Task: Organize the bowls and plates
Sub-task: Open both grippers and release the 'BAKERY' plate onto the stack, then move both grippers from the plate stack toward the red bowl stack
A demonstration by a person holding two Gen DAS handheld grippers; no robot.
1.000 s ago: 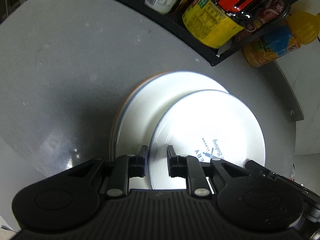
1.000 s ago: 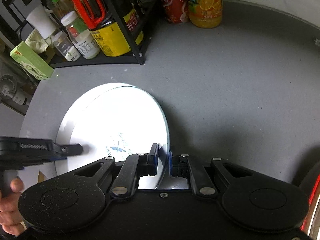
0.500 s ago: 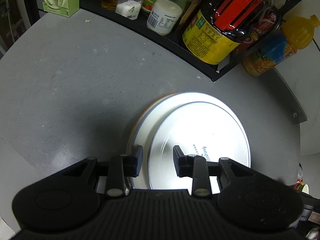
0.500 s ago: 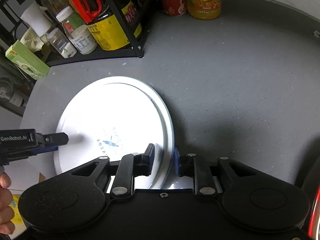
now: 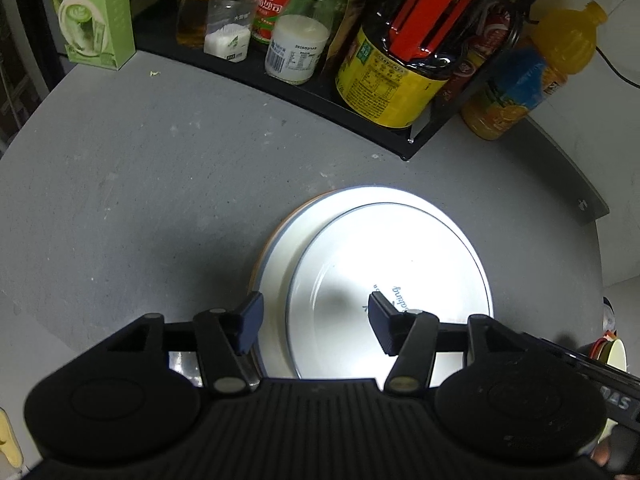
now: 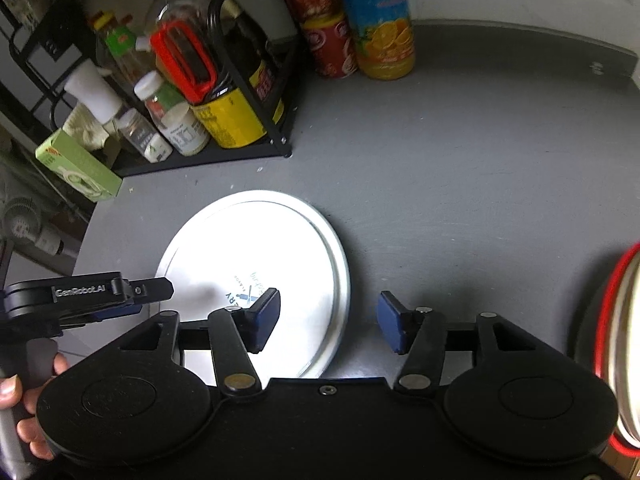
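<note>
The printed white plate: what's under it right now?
The printed white plate lies on a larger white plate; an orange-brown rim peeks out below that. How many more are stacked underneath is covered. Both grippers have let go.

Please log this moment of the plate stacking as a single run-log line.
step: top plate set on plate stack | left gripper: opening, nothing gripped | right gripper: opening, nothing gripped | surface: grey counter

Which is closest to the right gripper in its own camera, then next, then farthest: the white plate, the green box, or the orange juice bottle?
From the right gripper:
1. White plate, under its left finger.
2. Green box, far left by the rack.
3. Orange juice bottle, at the back wall.
</note>
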